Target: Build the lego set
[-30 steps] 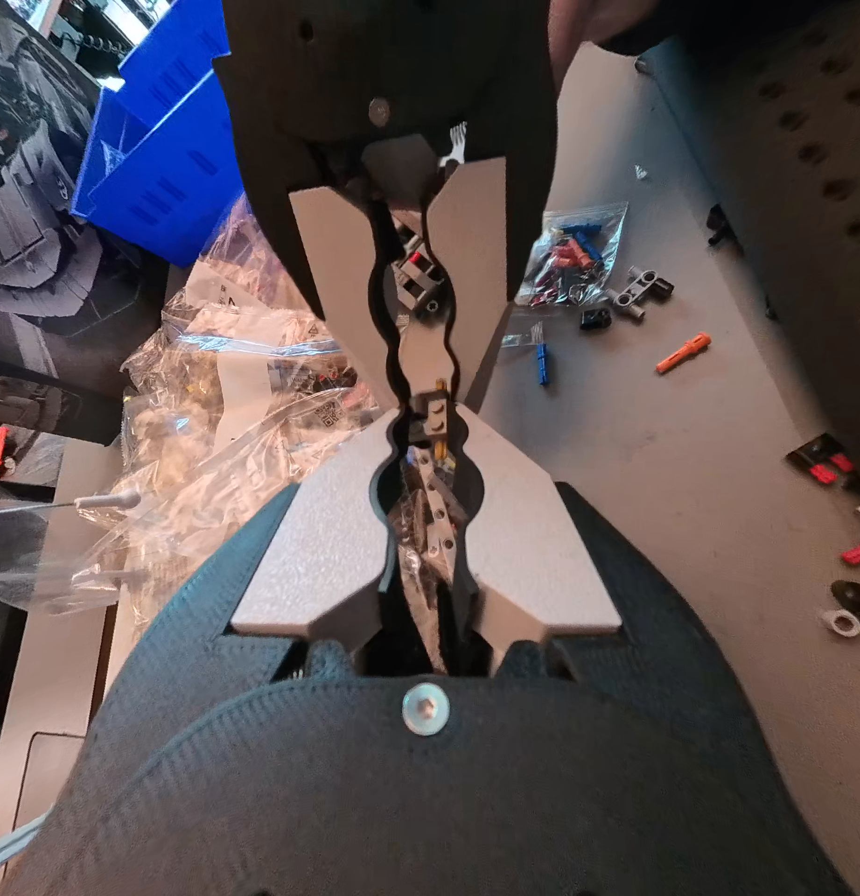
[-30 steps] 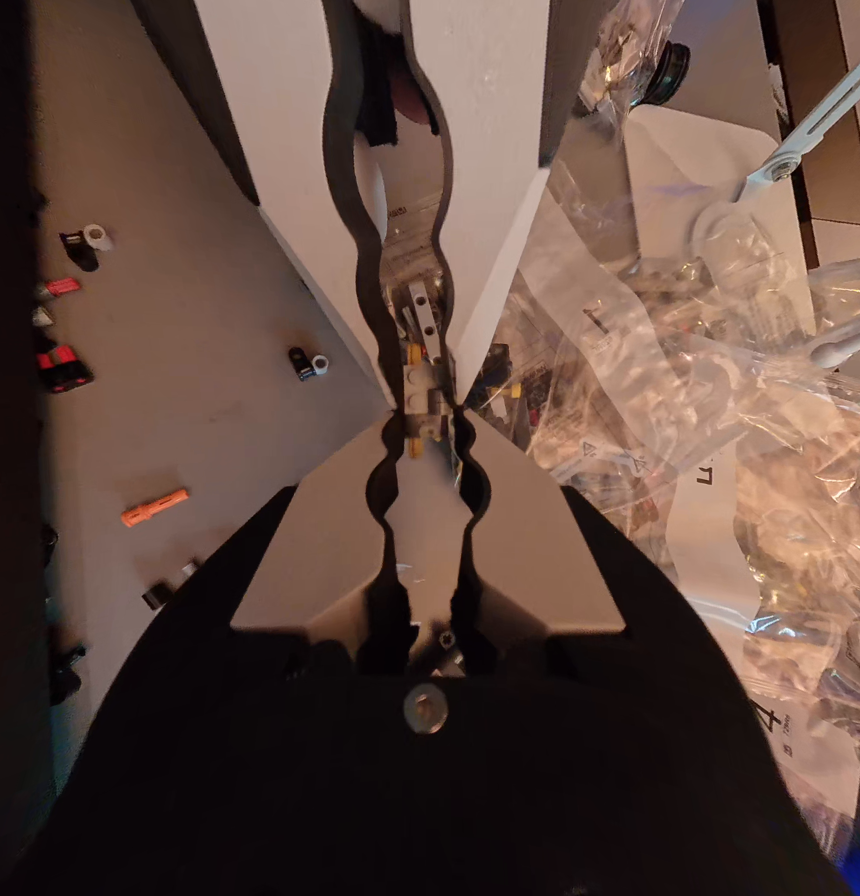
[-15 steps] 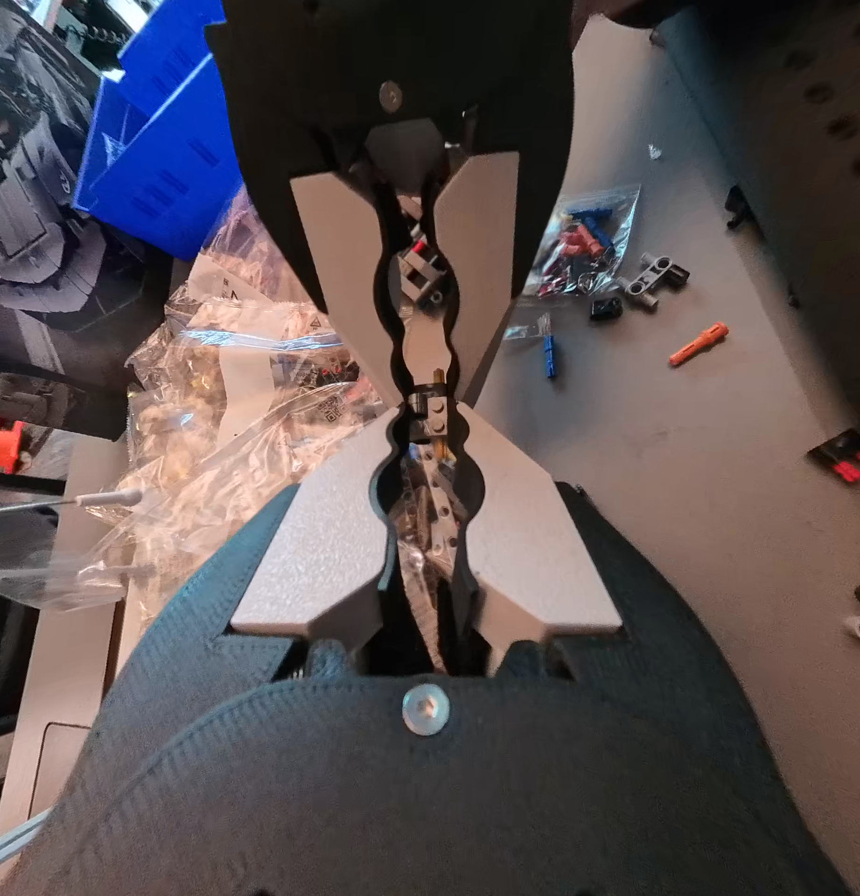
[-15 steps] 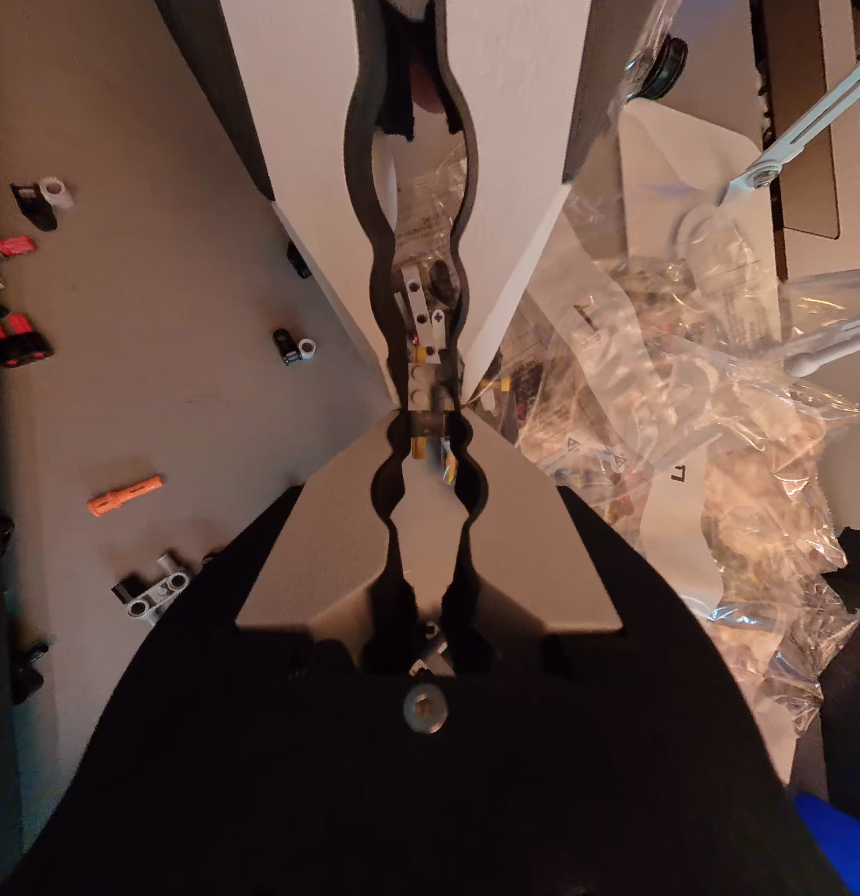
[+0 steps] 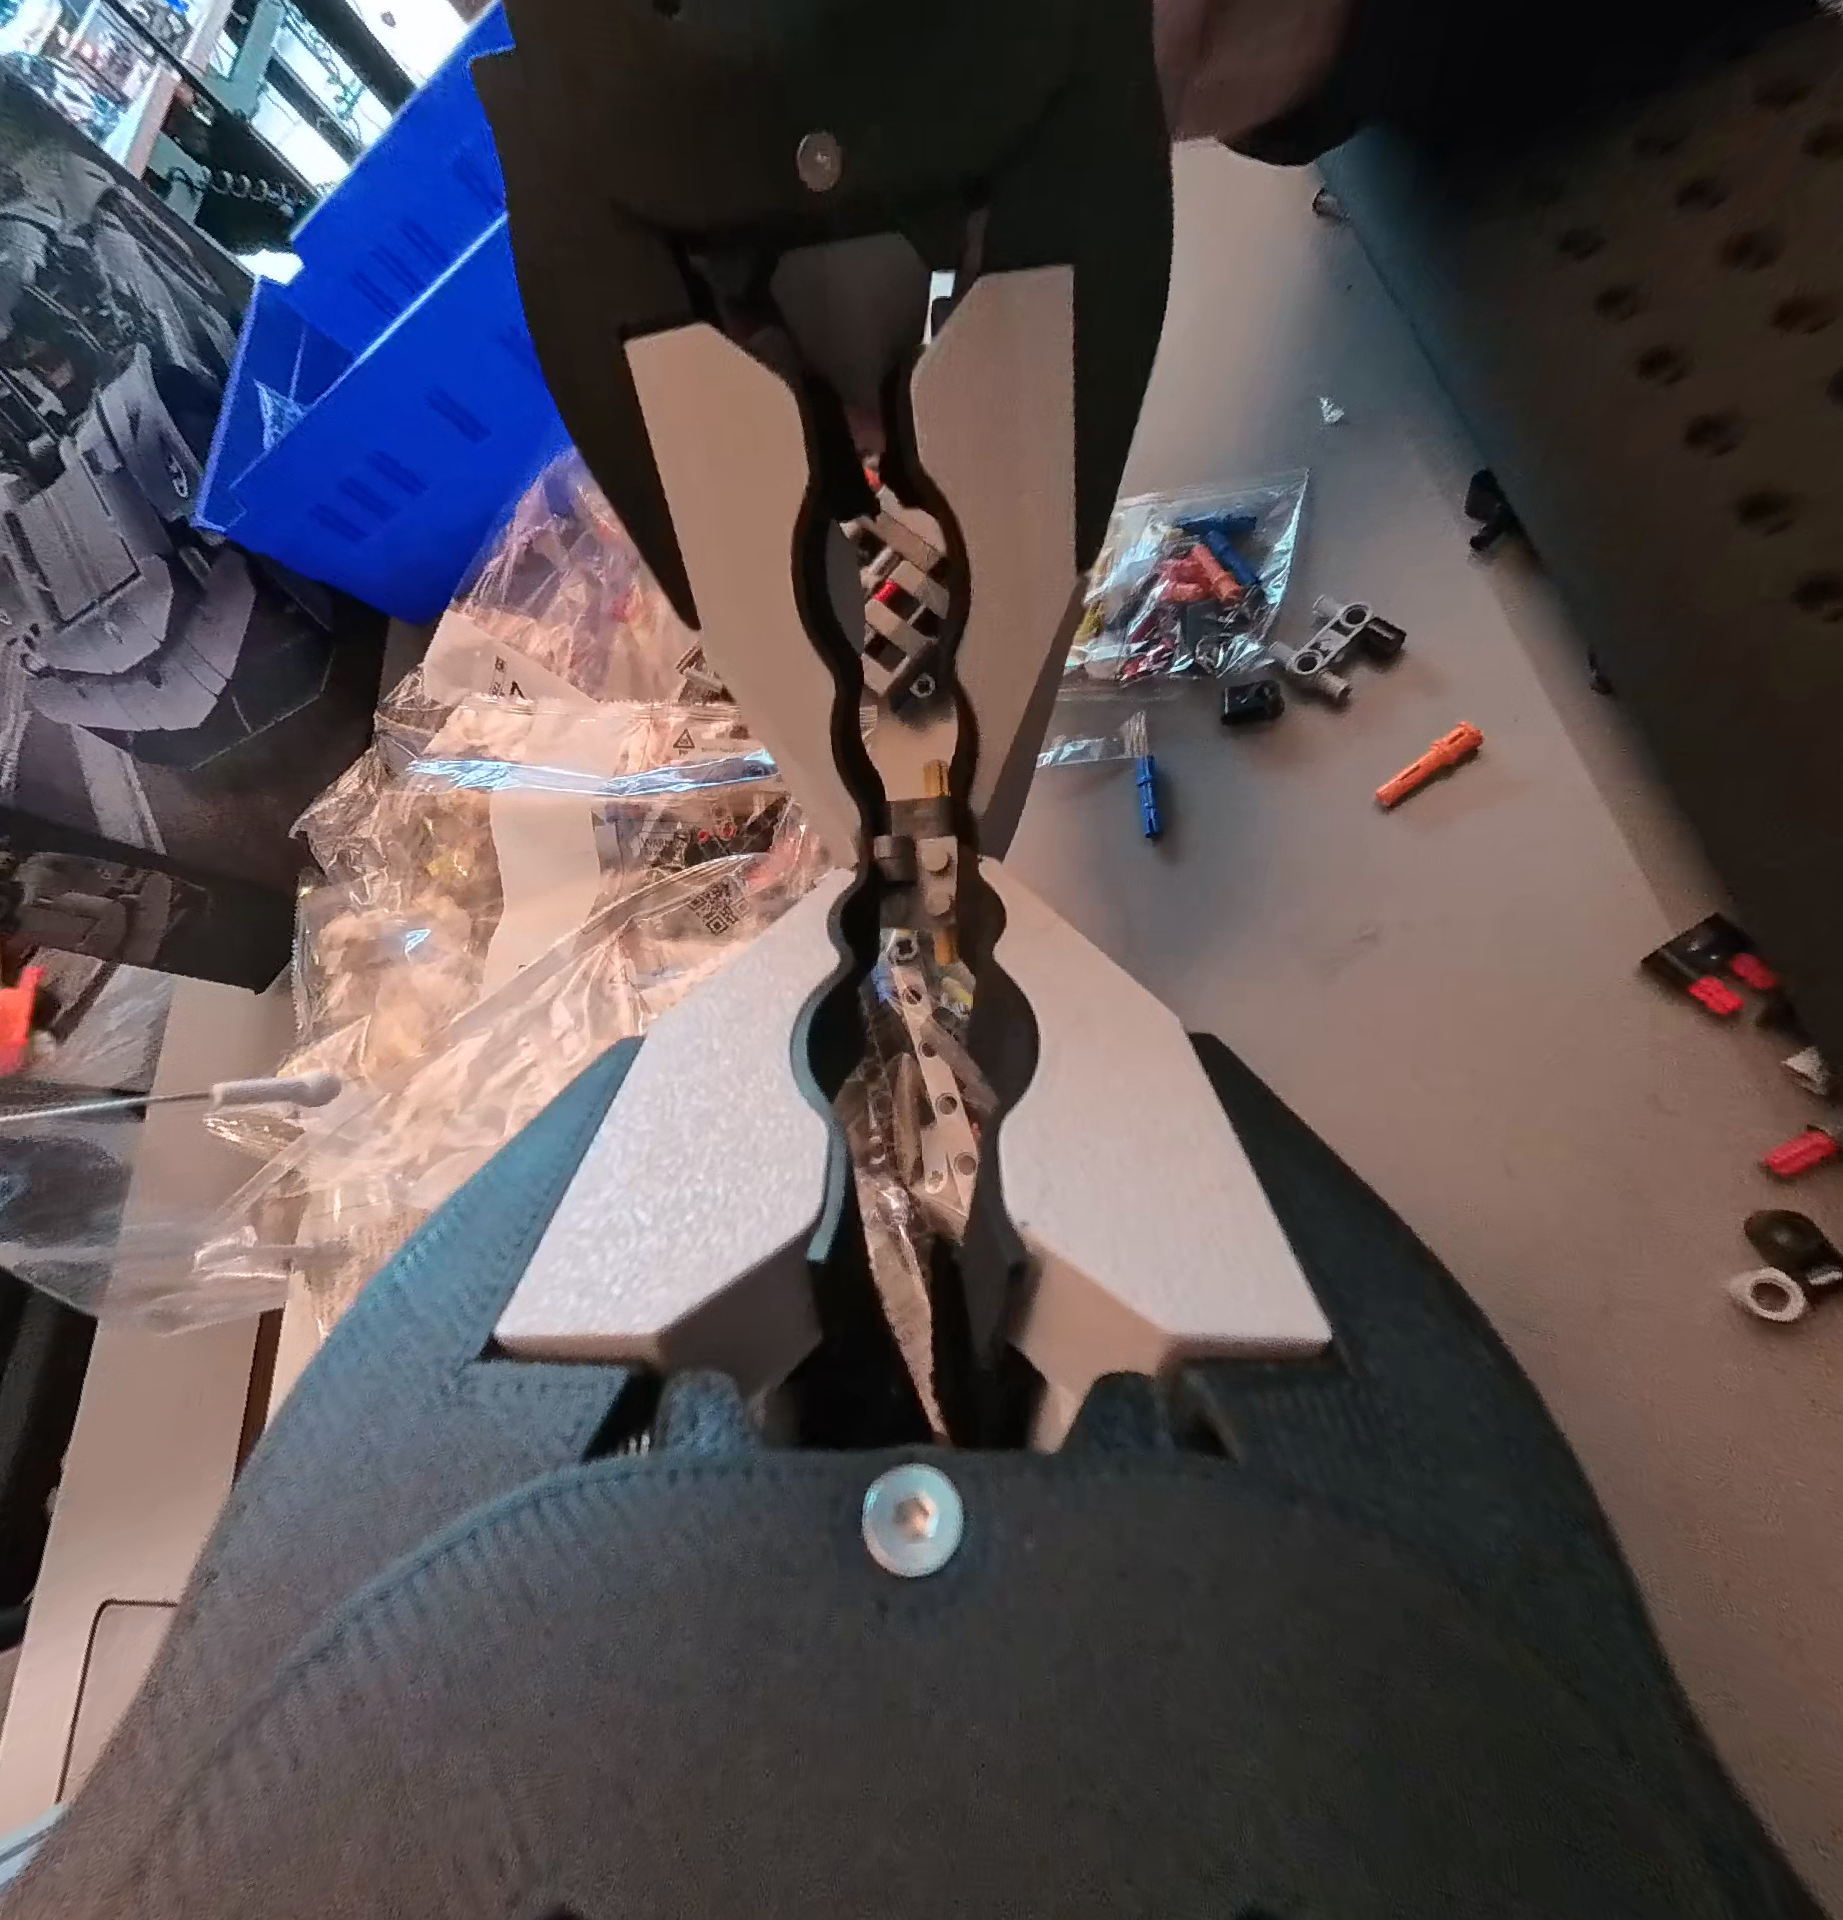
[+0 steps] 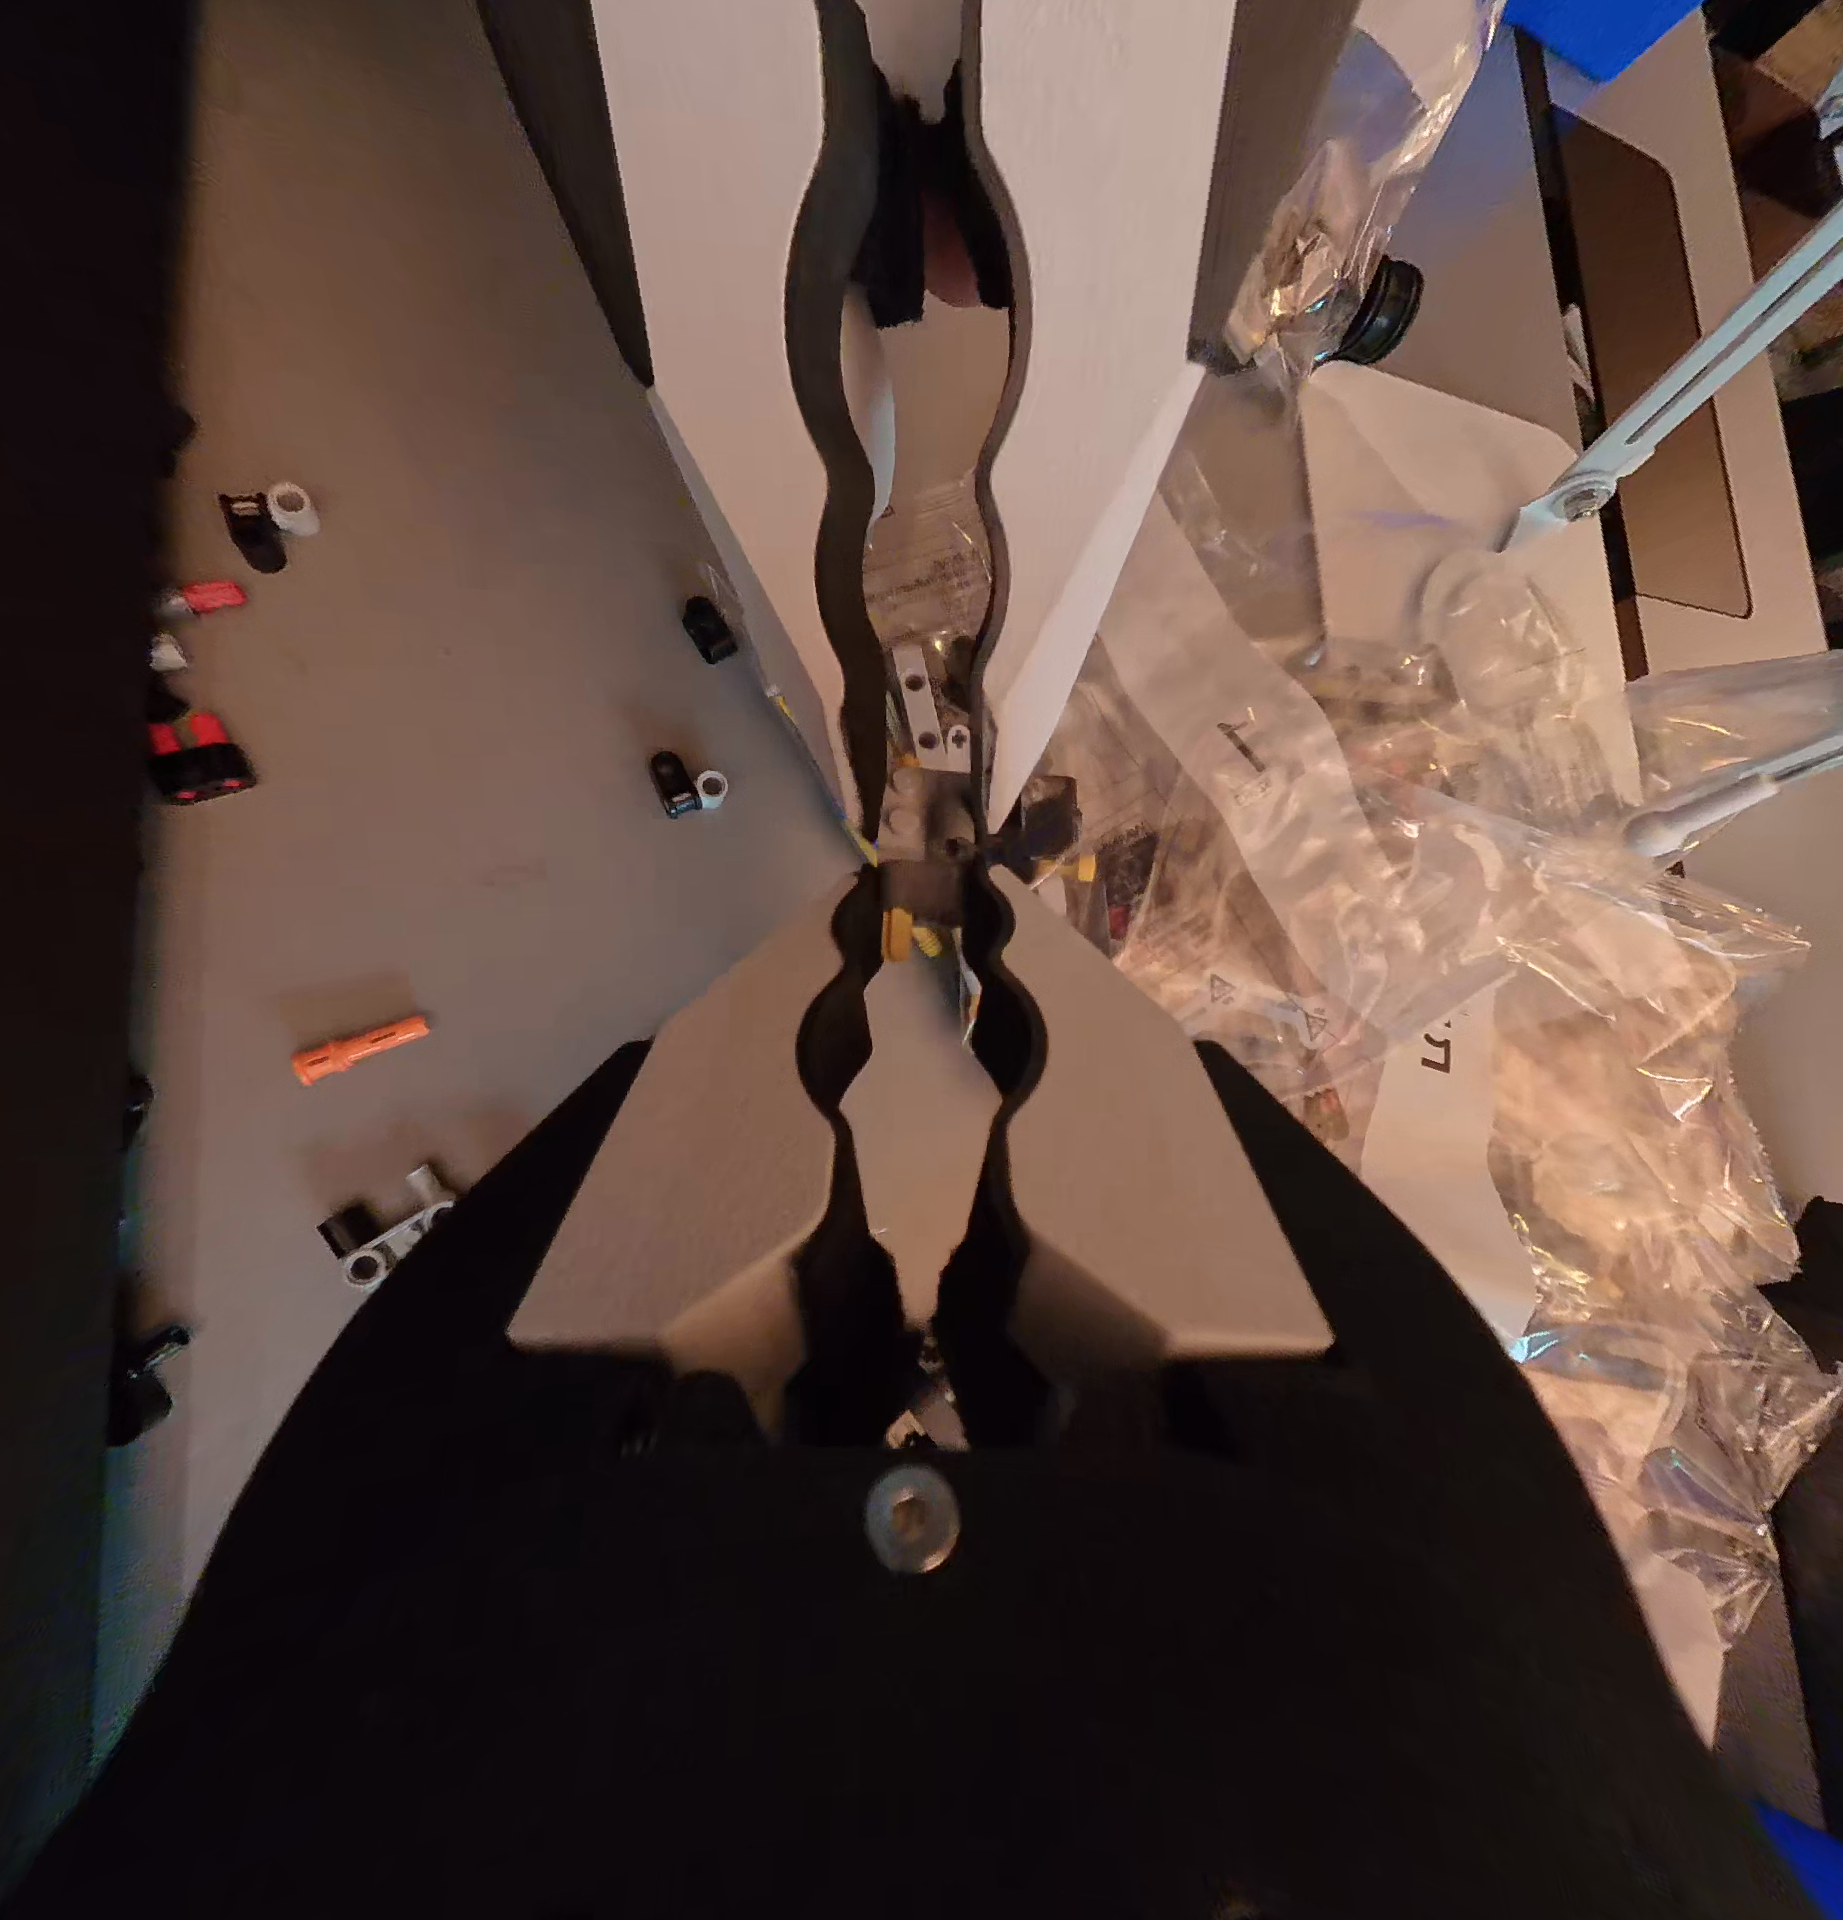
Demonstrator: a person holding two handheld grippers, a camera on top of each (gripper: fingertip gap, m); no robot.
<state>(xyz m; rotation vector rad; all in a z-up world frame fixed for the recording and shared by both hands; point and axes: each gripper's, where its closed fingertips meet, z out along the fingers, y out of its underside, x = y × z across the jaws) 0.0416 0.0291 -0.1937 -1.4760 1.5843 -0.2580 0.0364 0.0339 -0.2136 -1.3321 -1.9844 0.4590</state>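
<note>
A small grey lego assembly (image 5: 922, 852) with a yellow axle is held in the air between my two grippers, which meet tip to tip. My left gripper (image 5: 917, 894) is shut on its light grey end. My right gripper (image 5: 917, 805) comes from the top of the left wrist view and is shut on the dark grey end. In the right wrist view my right gripper (image 6: 922, 888) clamps the dark grey piece (image 6: 922, 883), with a yellow pin (image 6: 896, 927) sticking out below it. The left gripper (image 6: 922, 816) is opposite it.
Loose parts lie on the grey table (image 5: 1312, 1039): an orange pin (image 5: 1428, 764), a blue pin (image 5: 1149, 795), a grey connector (image 5: 1332, 644) and an open bag of small parts (image 5: 1187, 582). Clear plastic bags (image 5: 501, 883) are piled on the left, with blue bins (image 5: 377, 343) behind.
Both grippers stay shut tip to tip on the assembly. The pair has shifted a little over the table, and the right gripper's body sits slightly farther up in the left wrist view.
</note>
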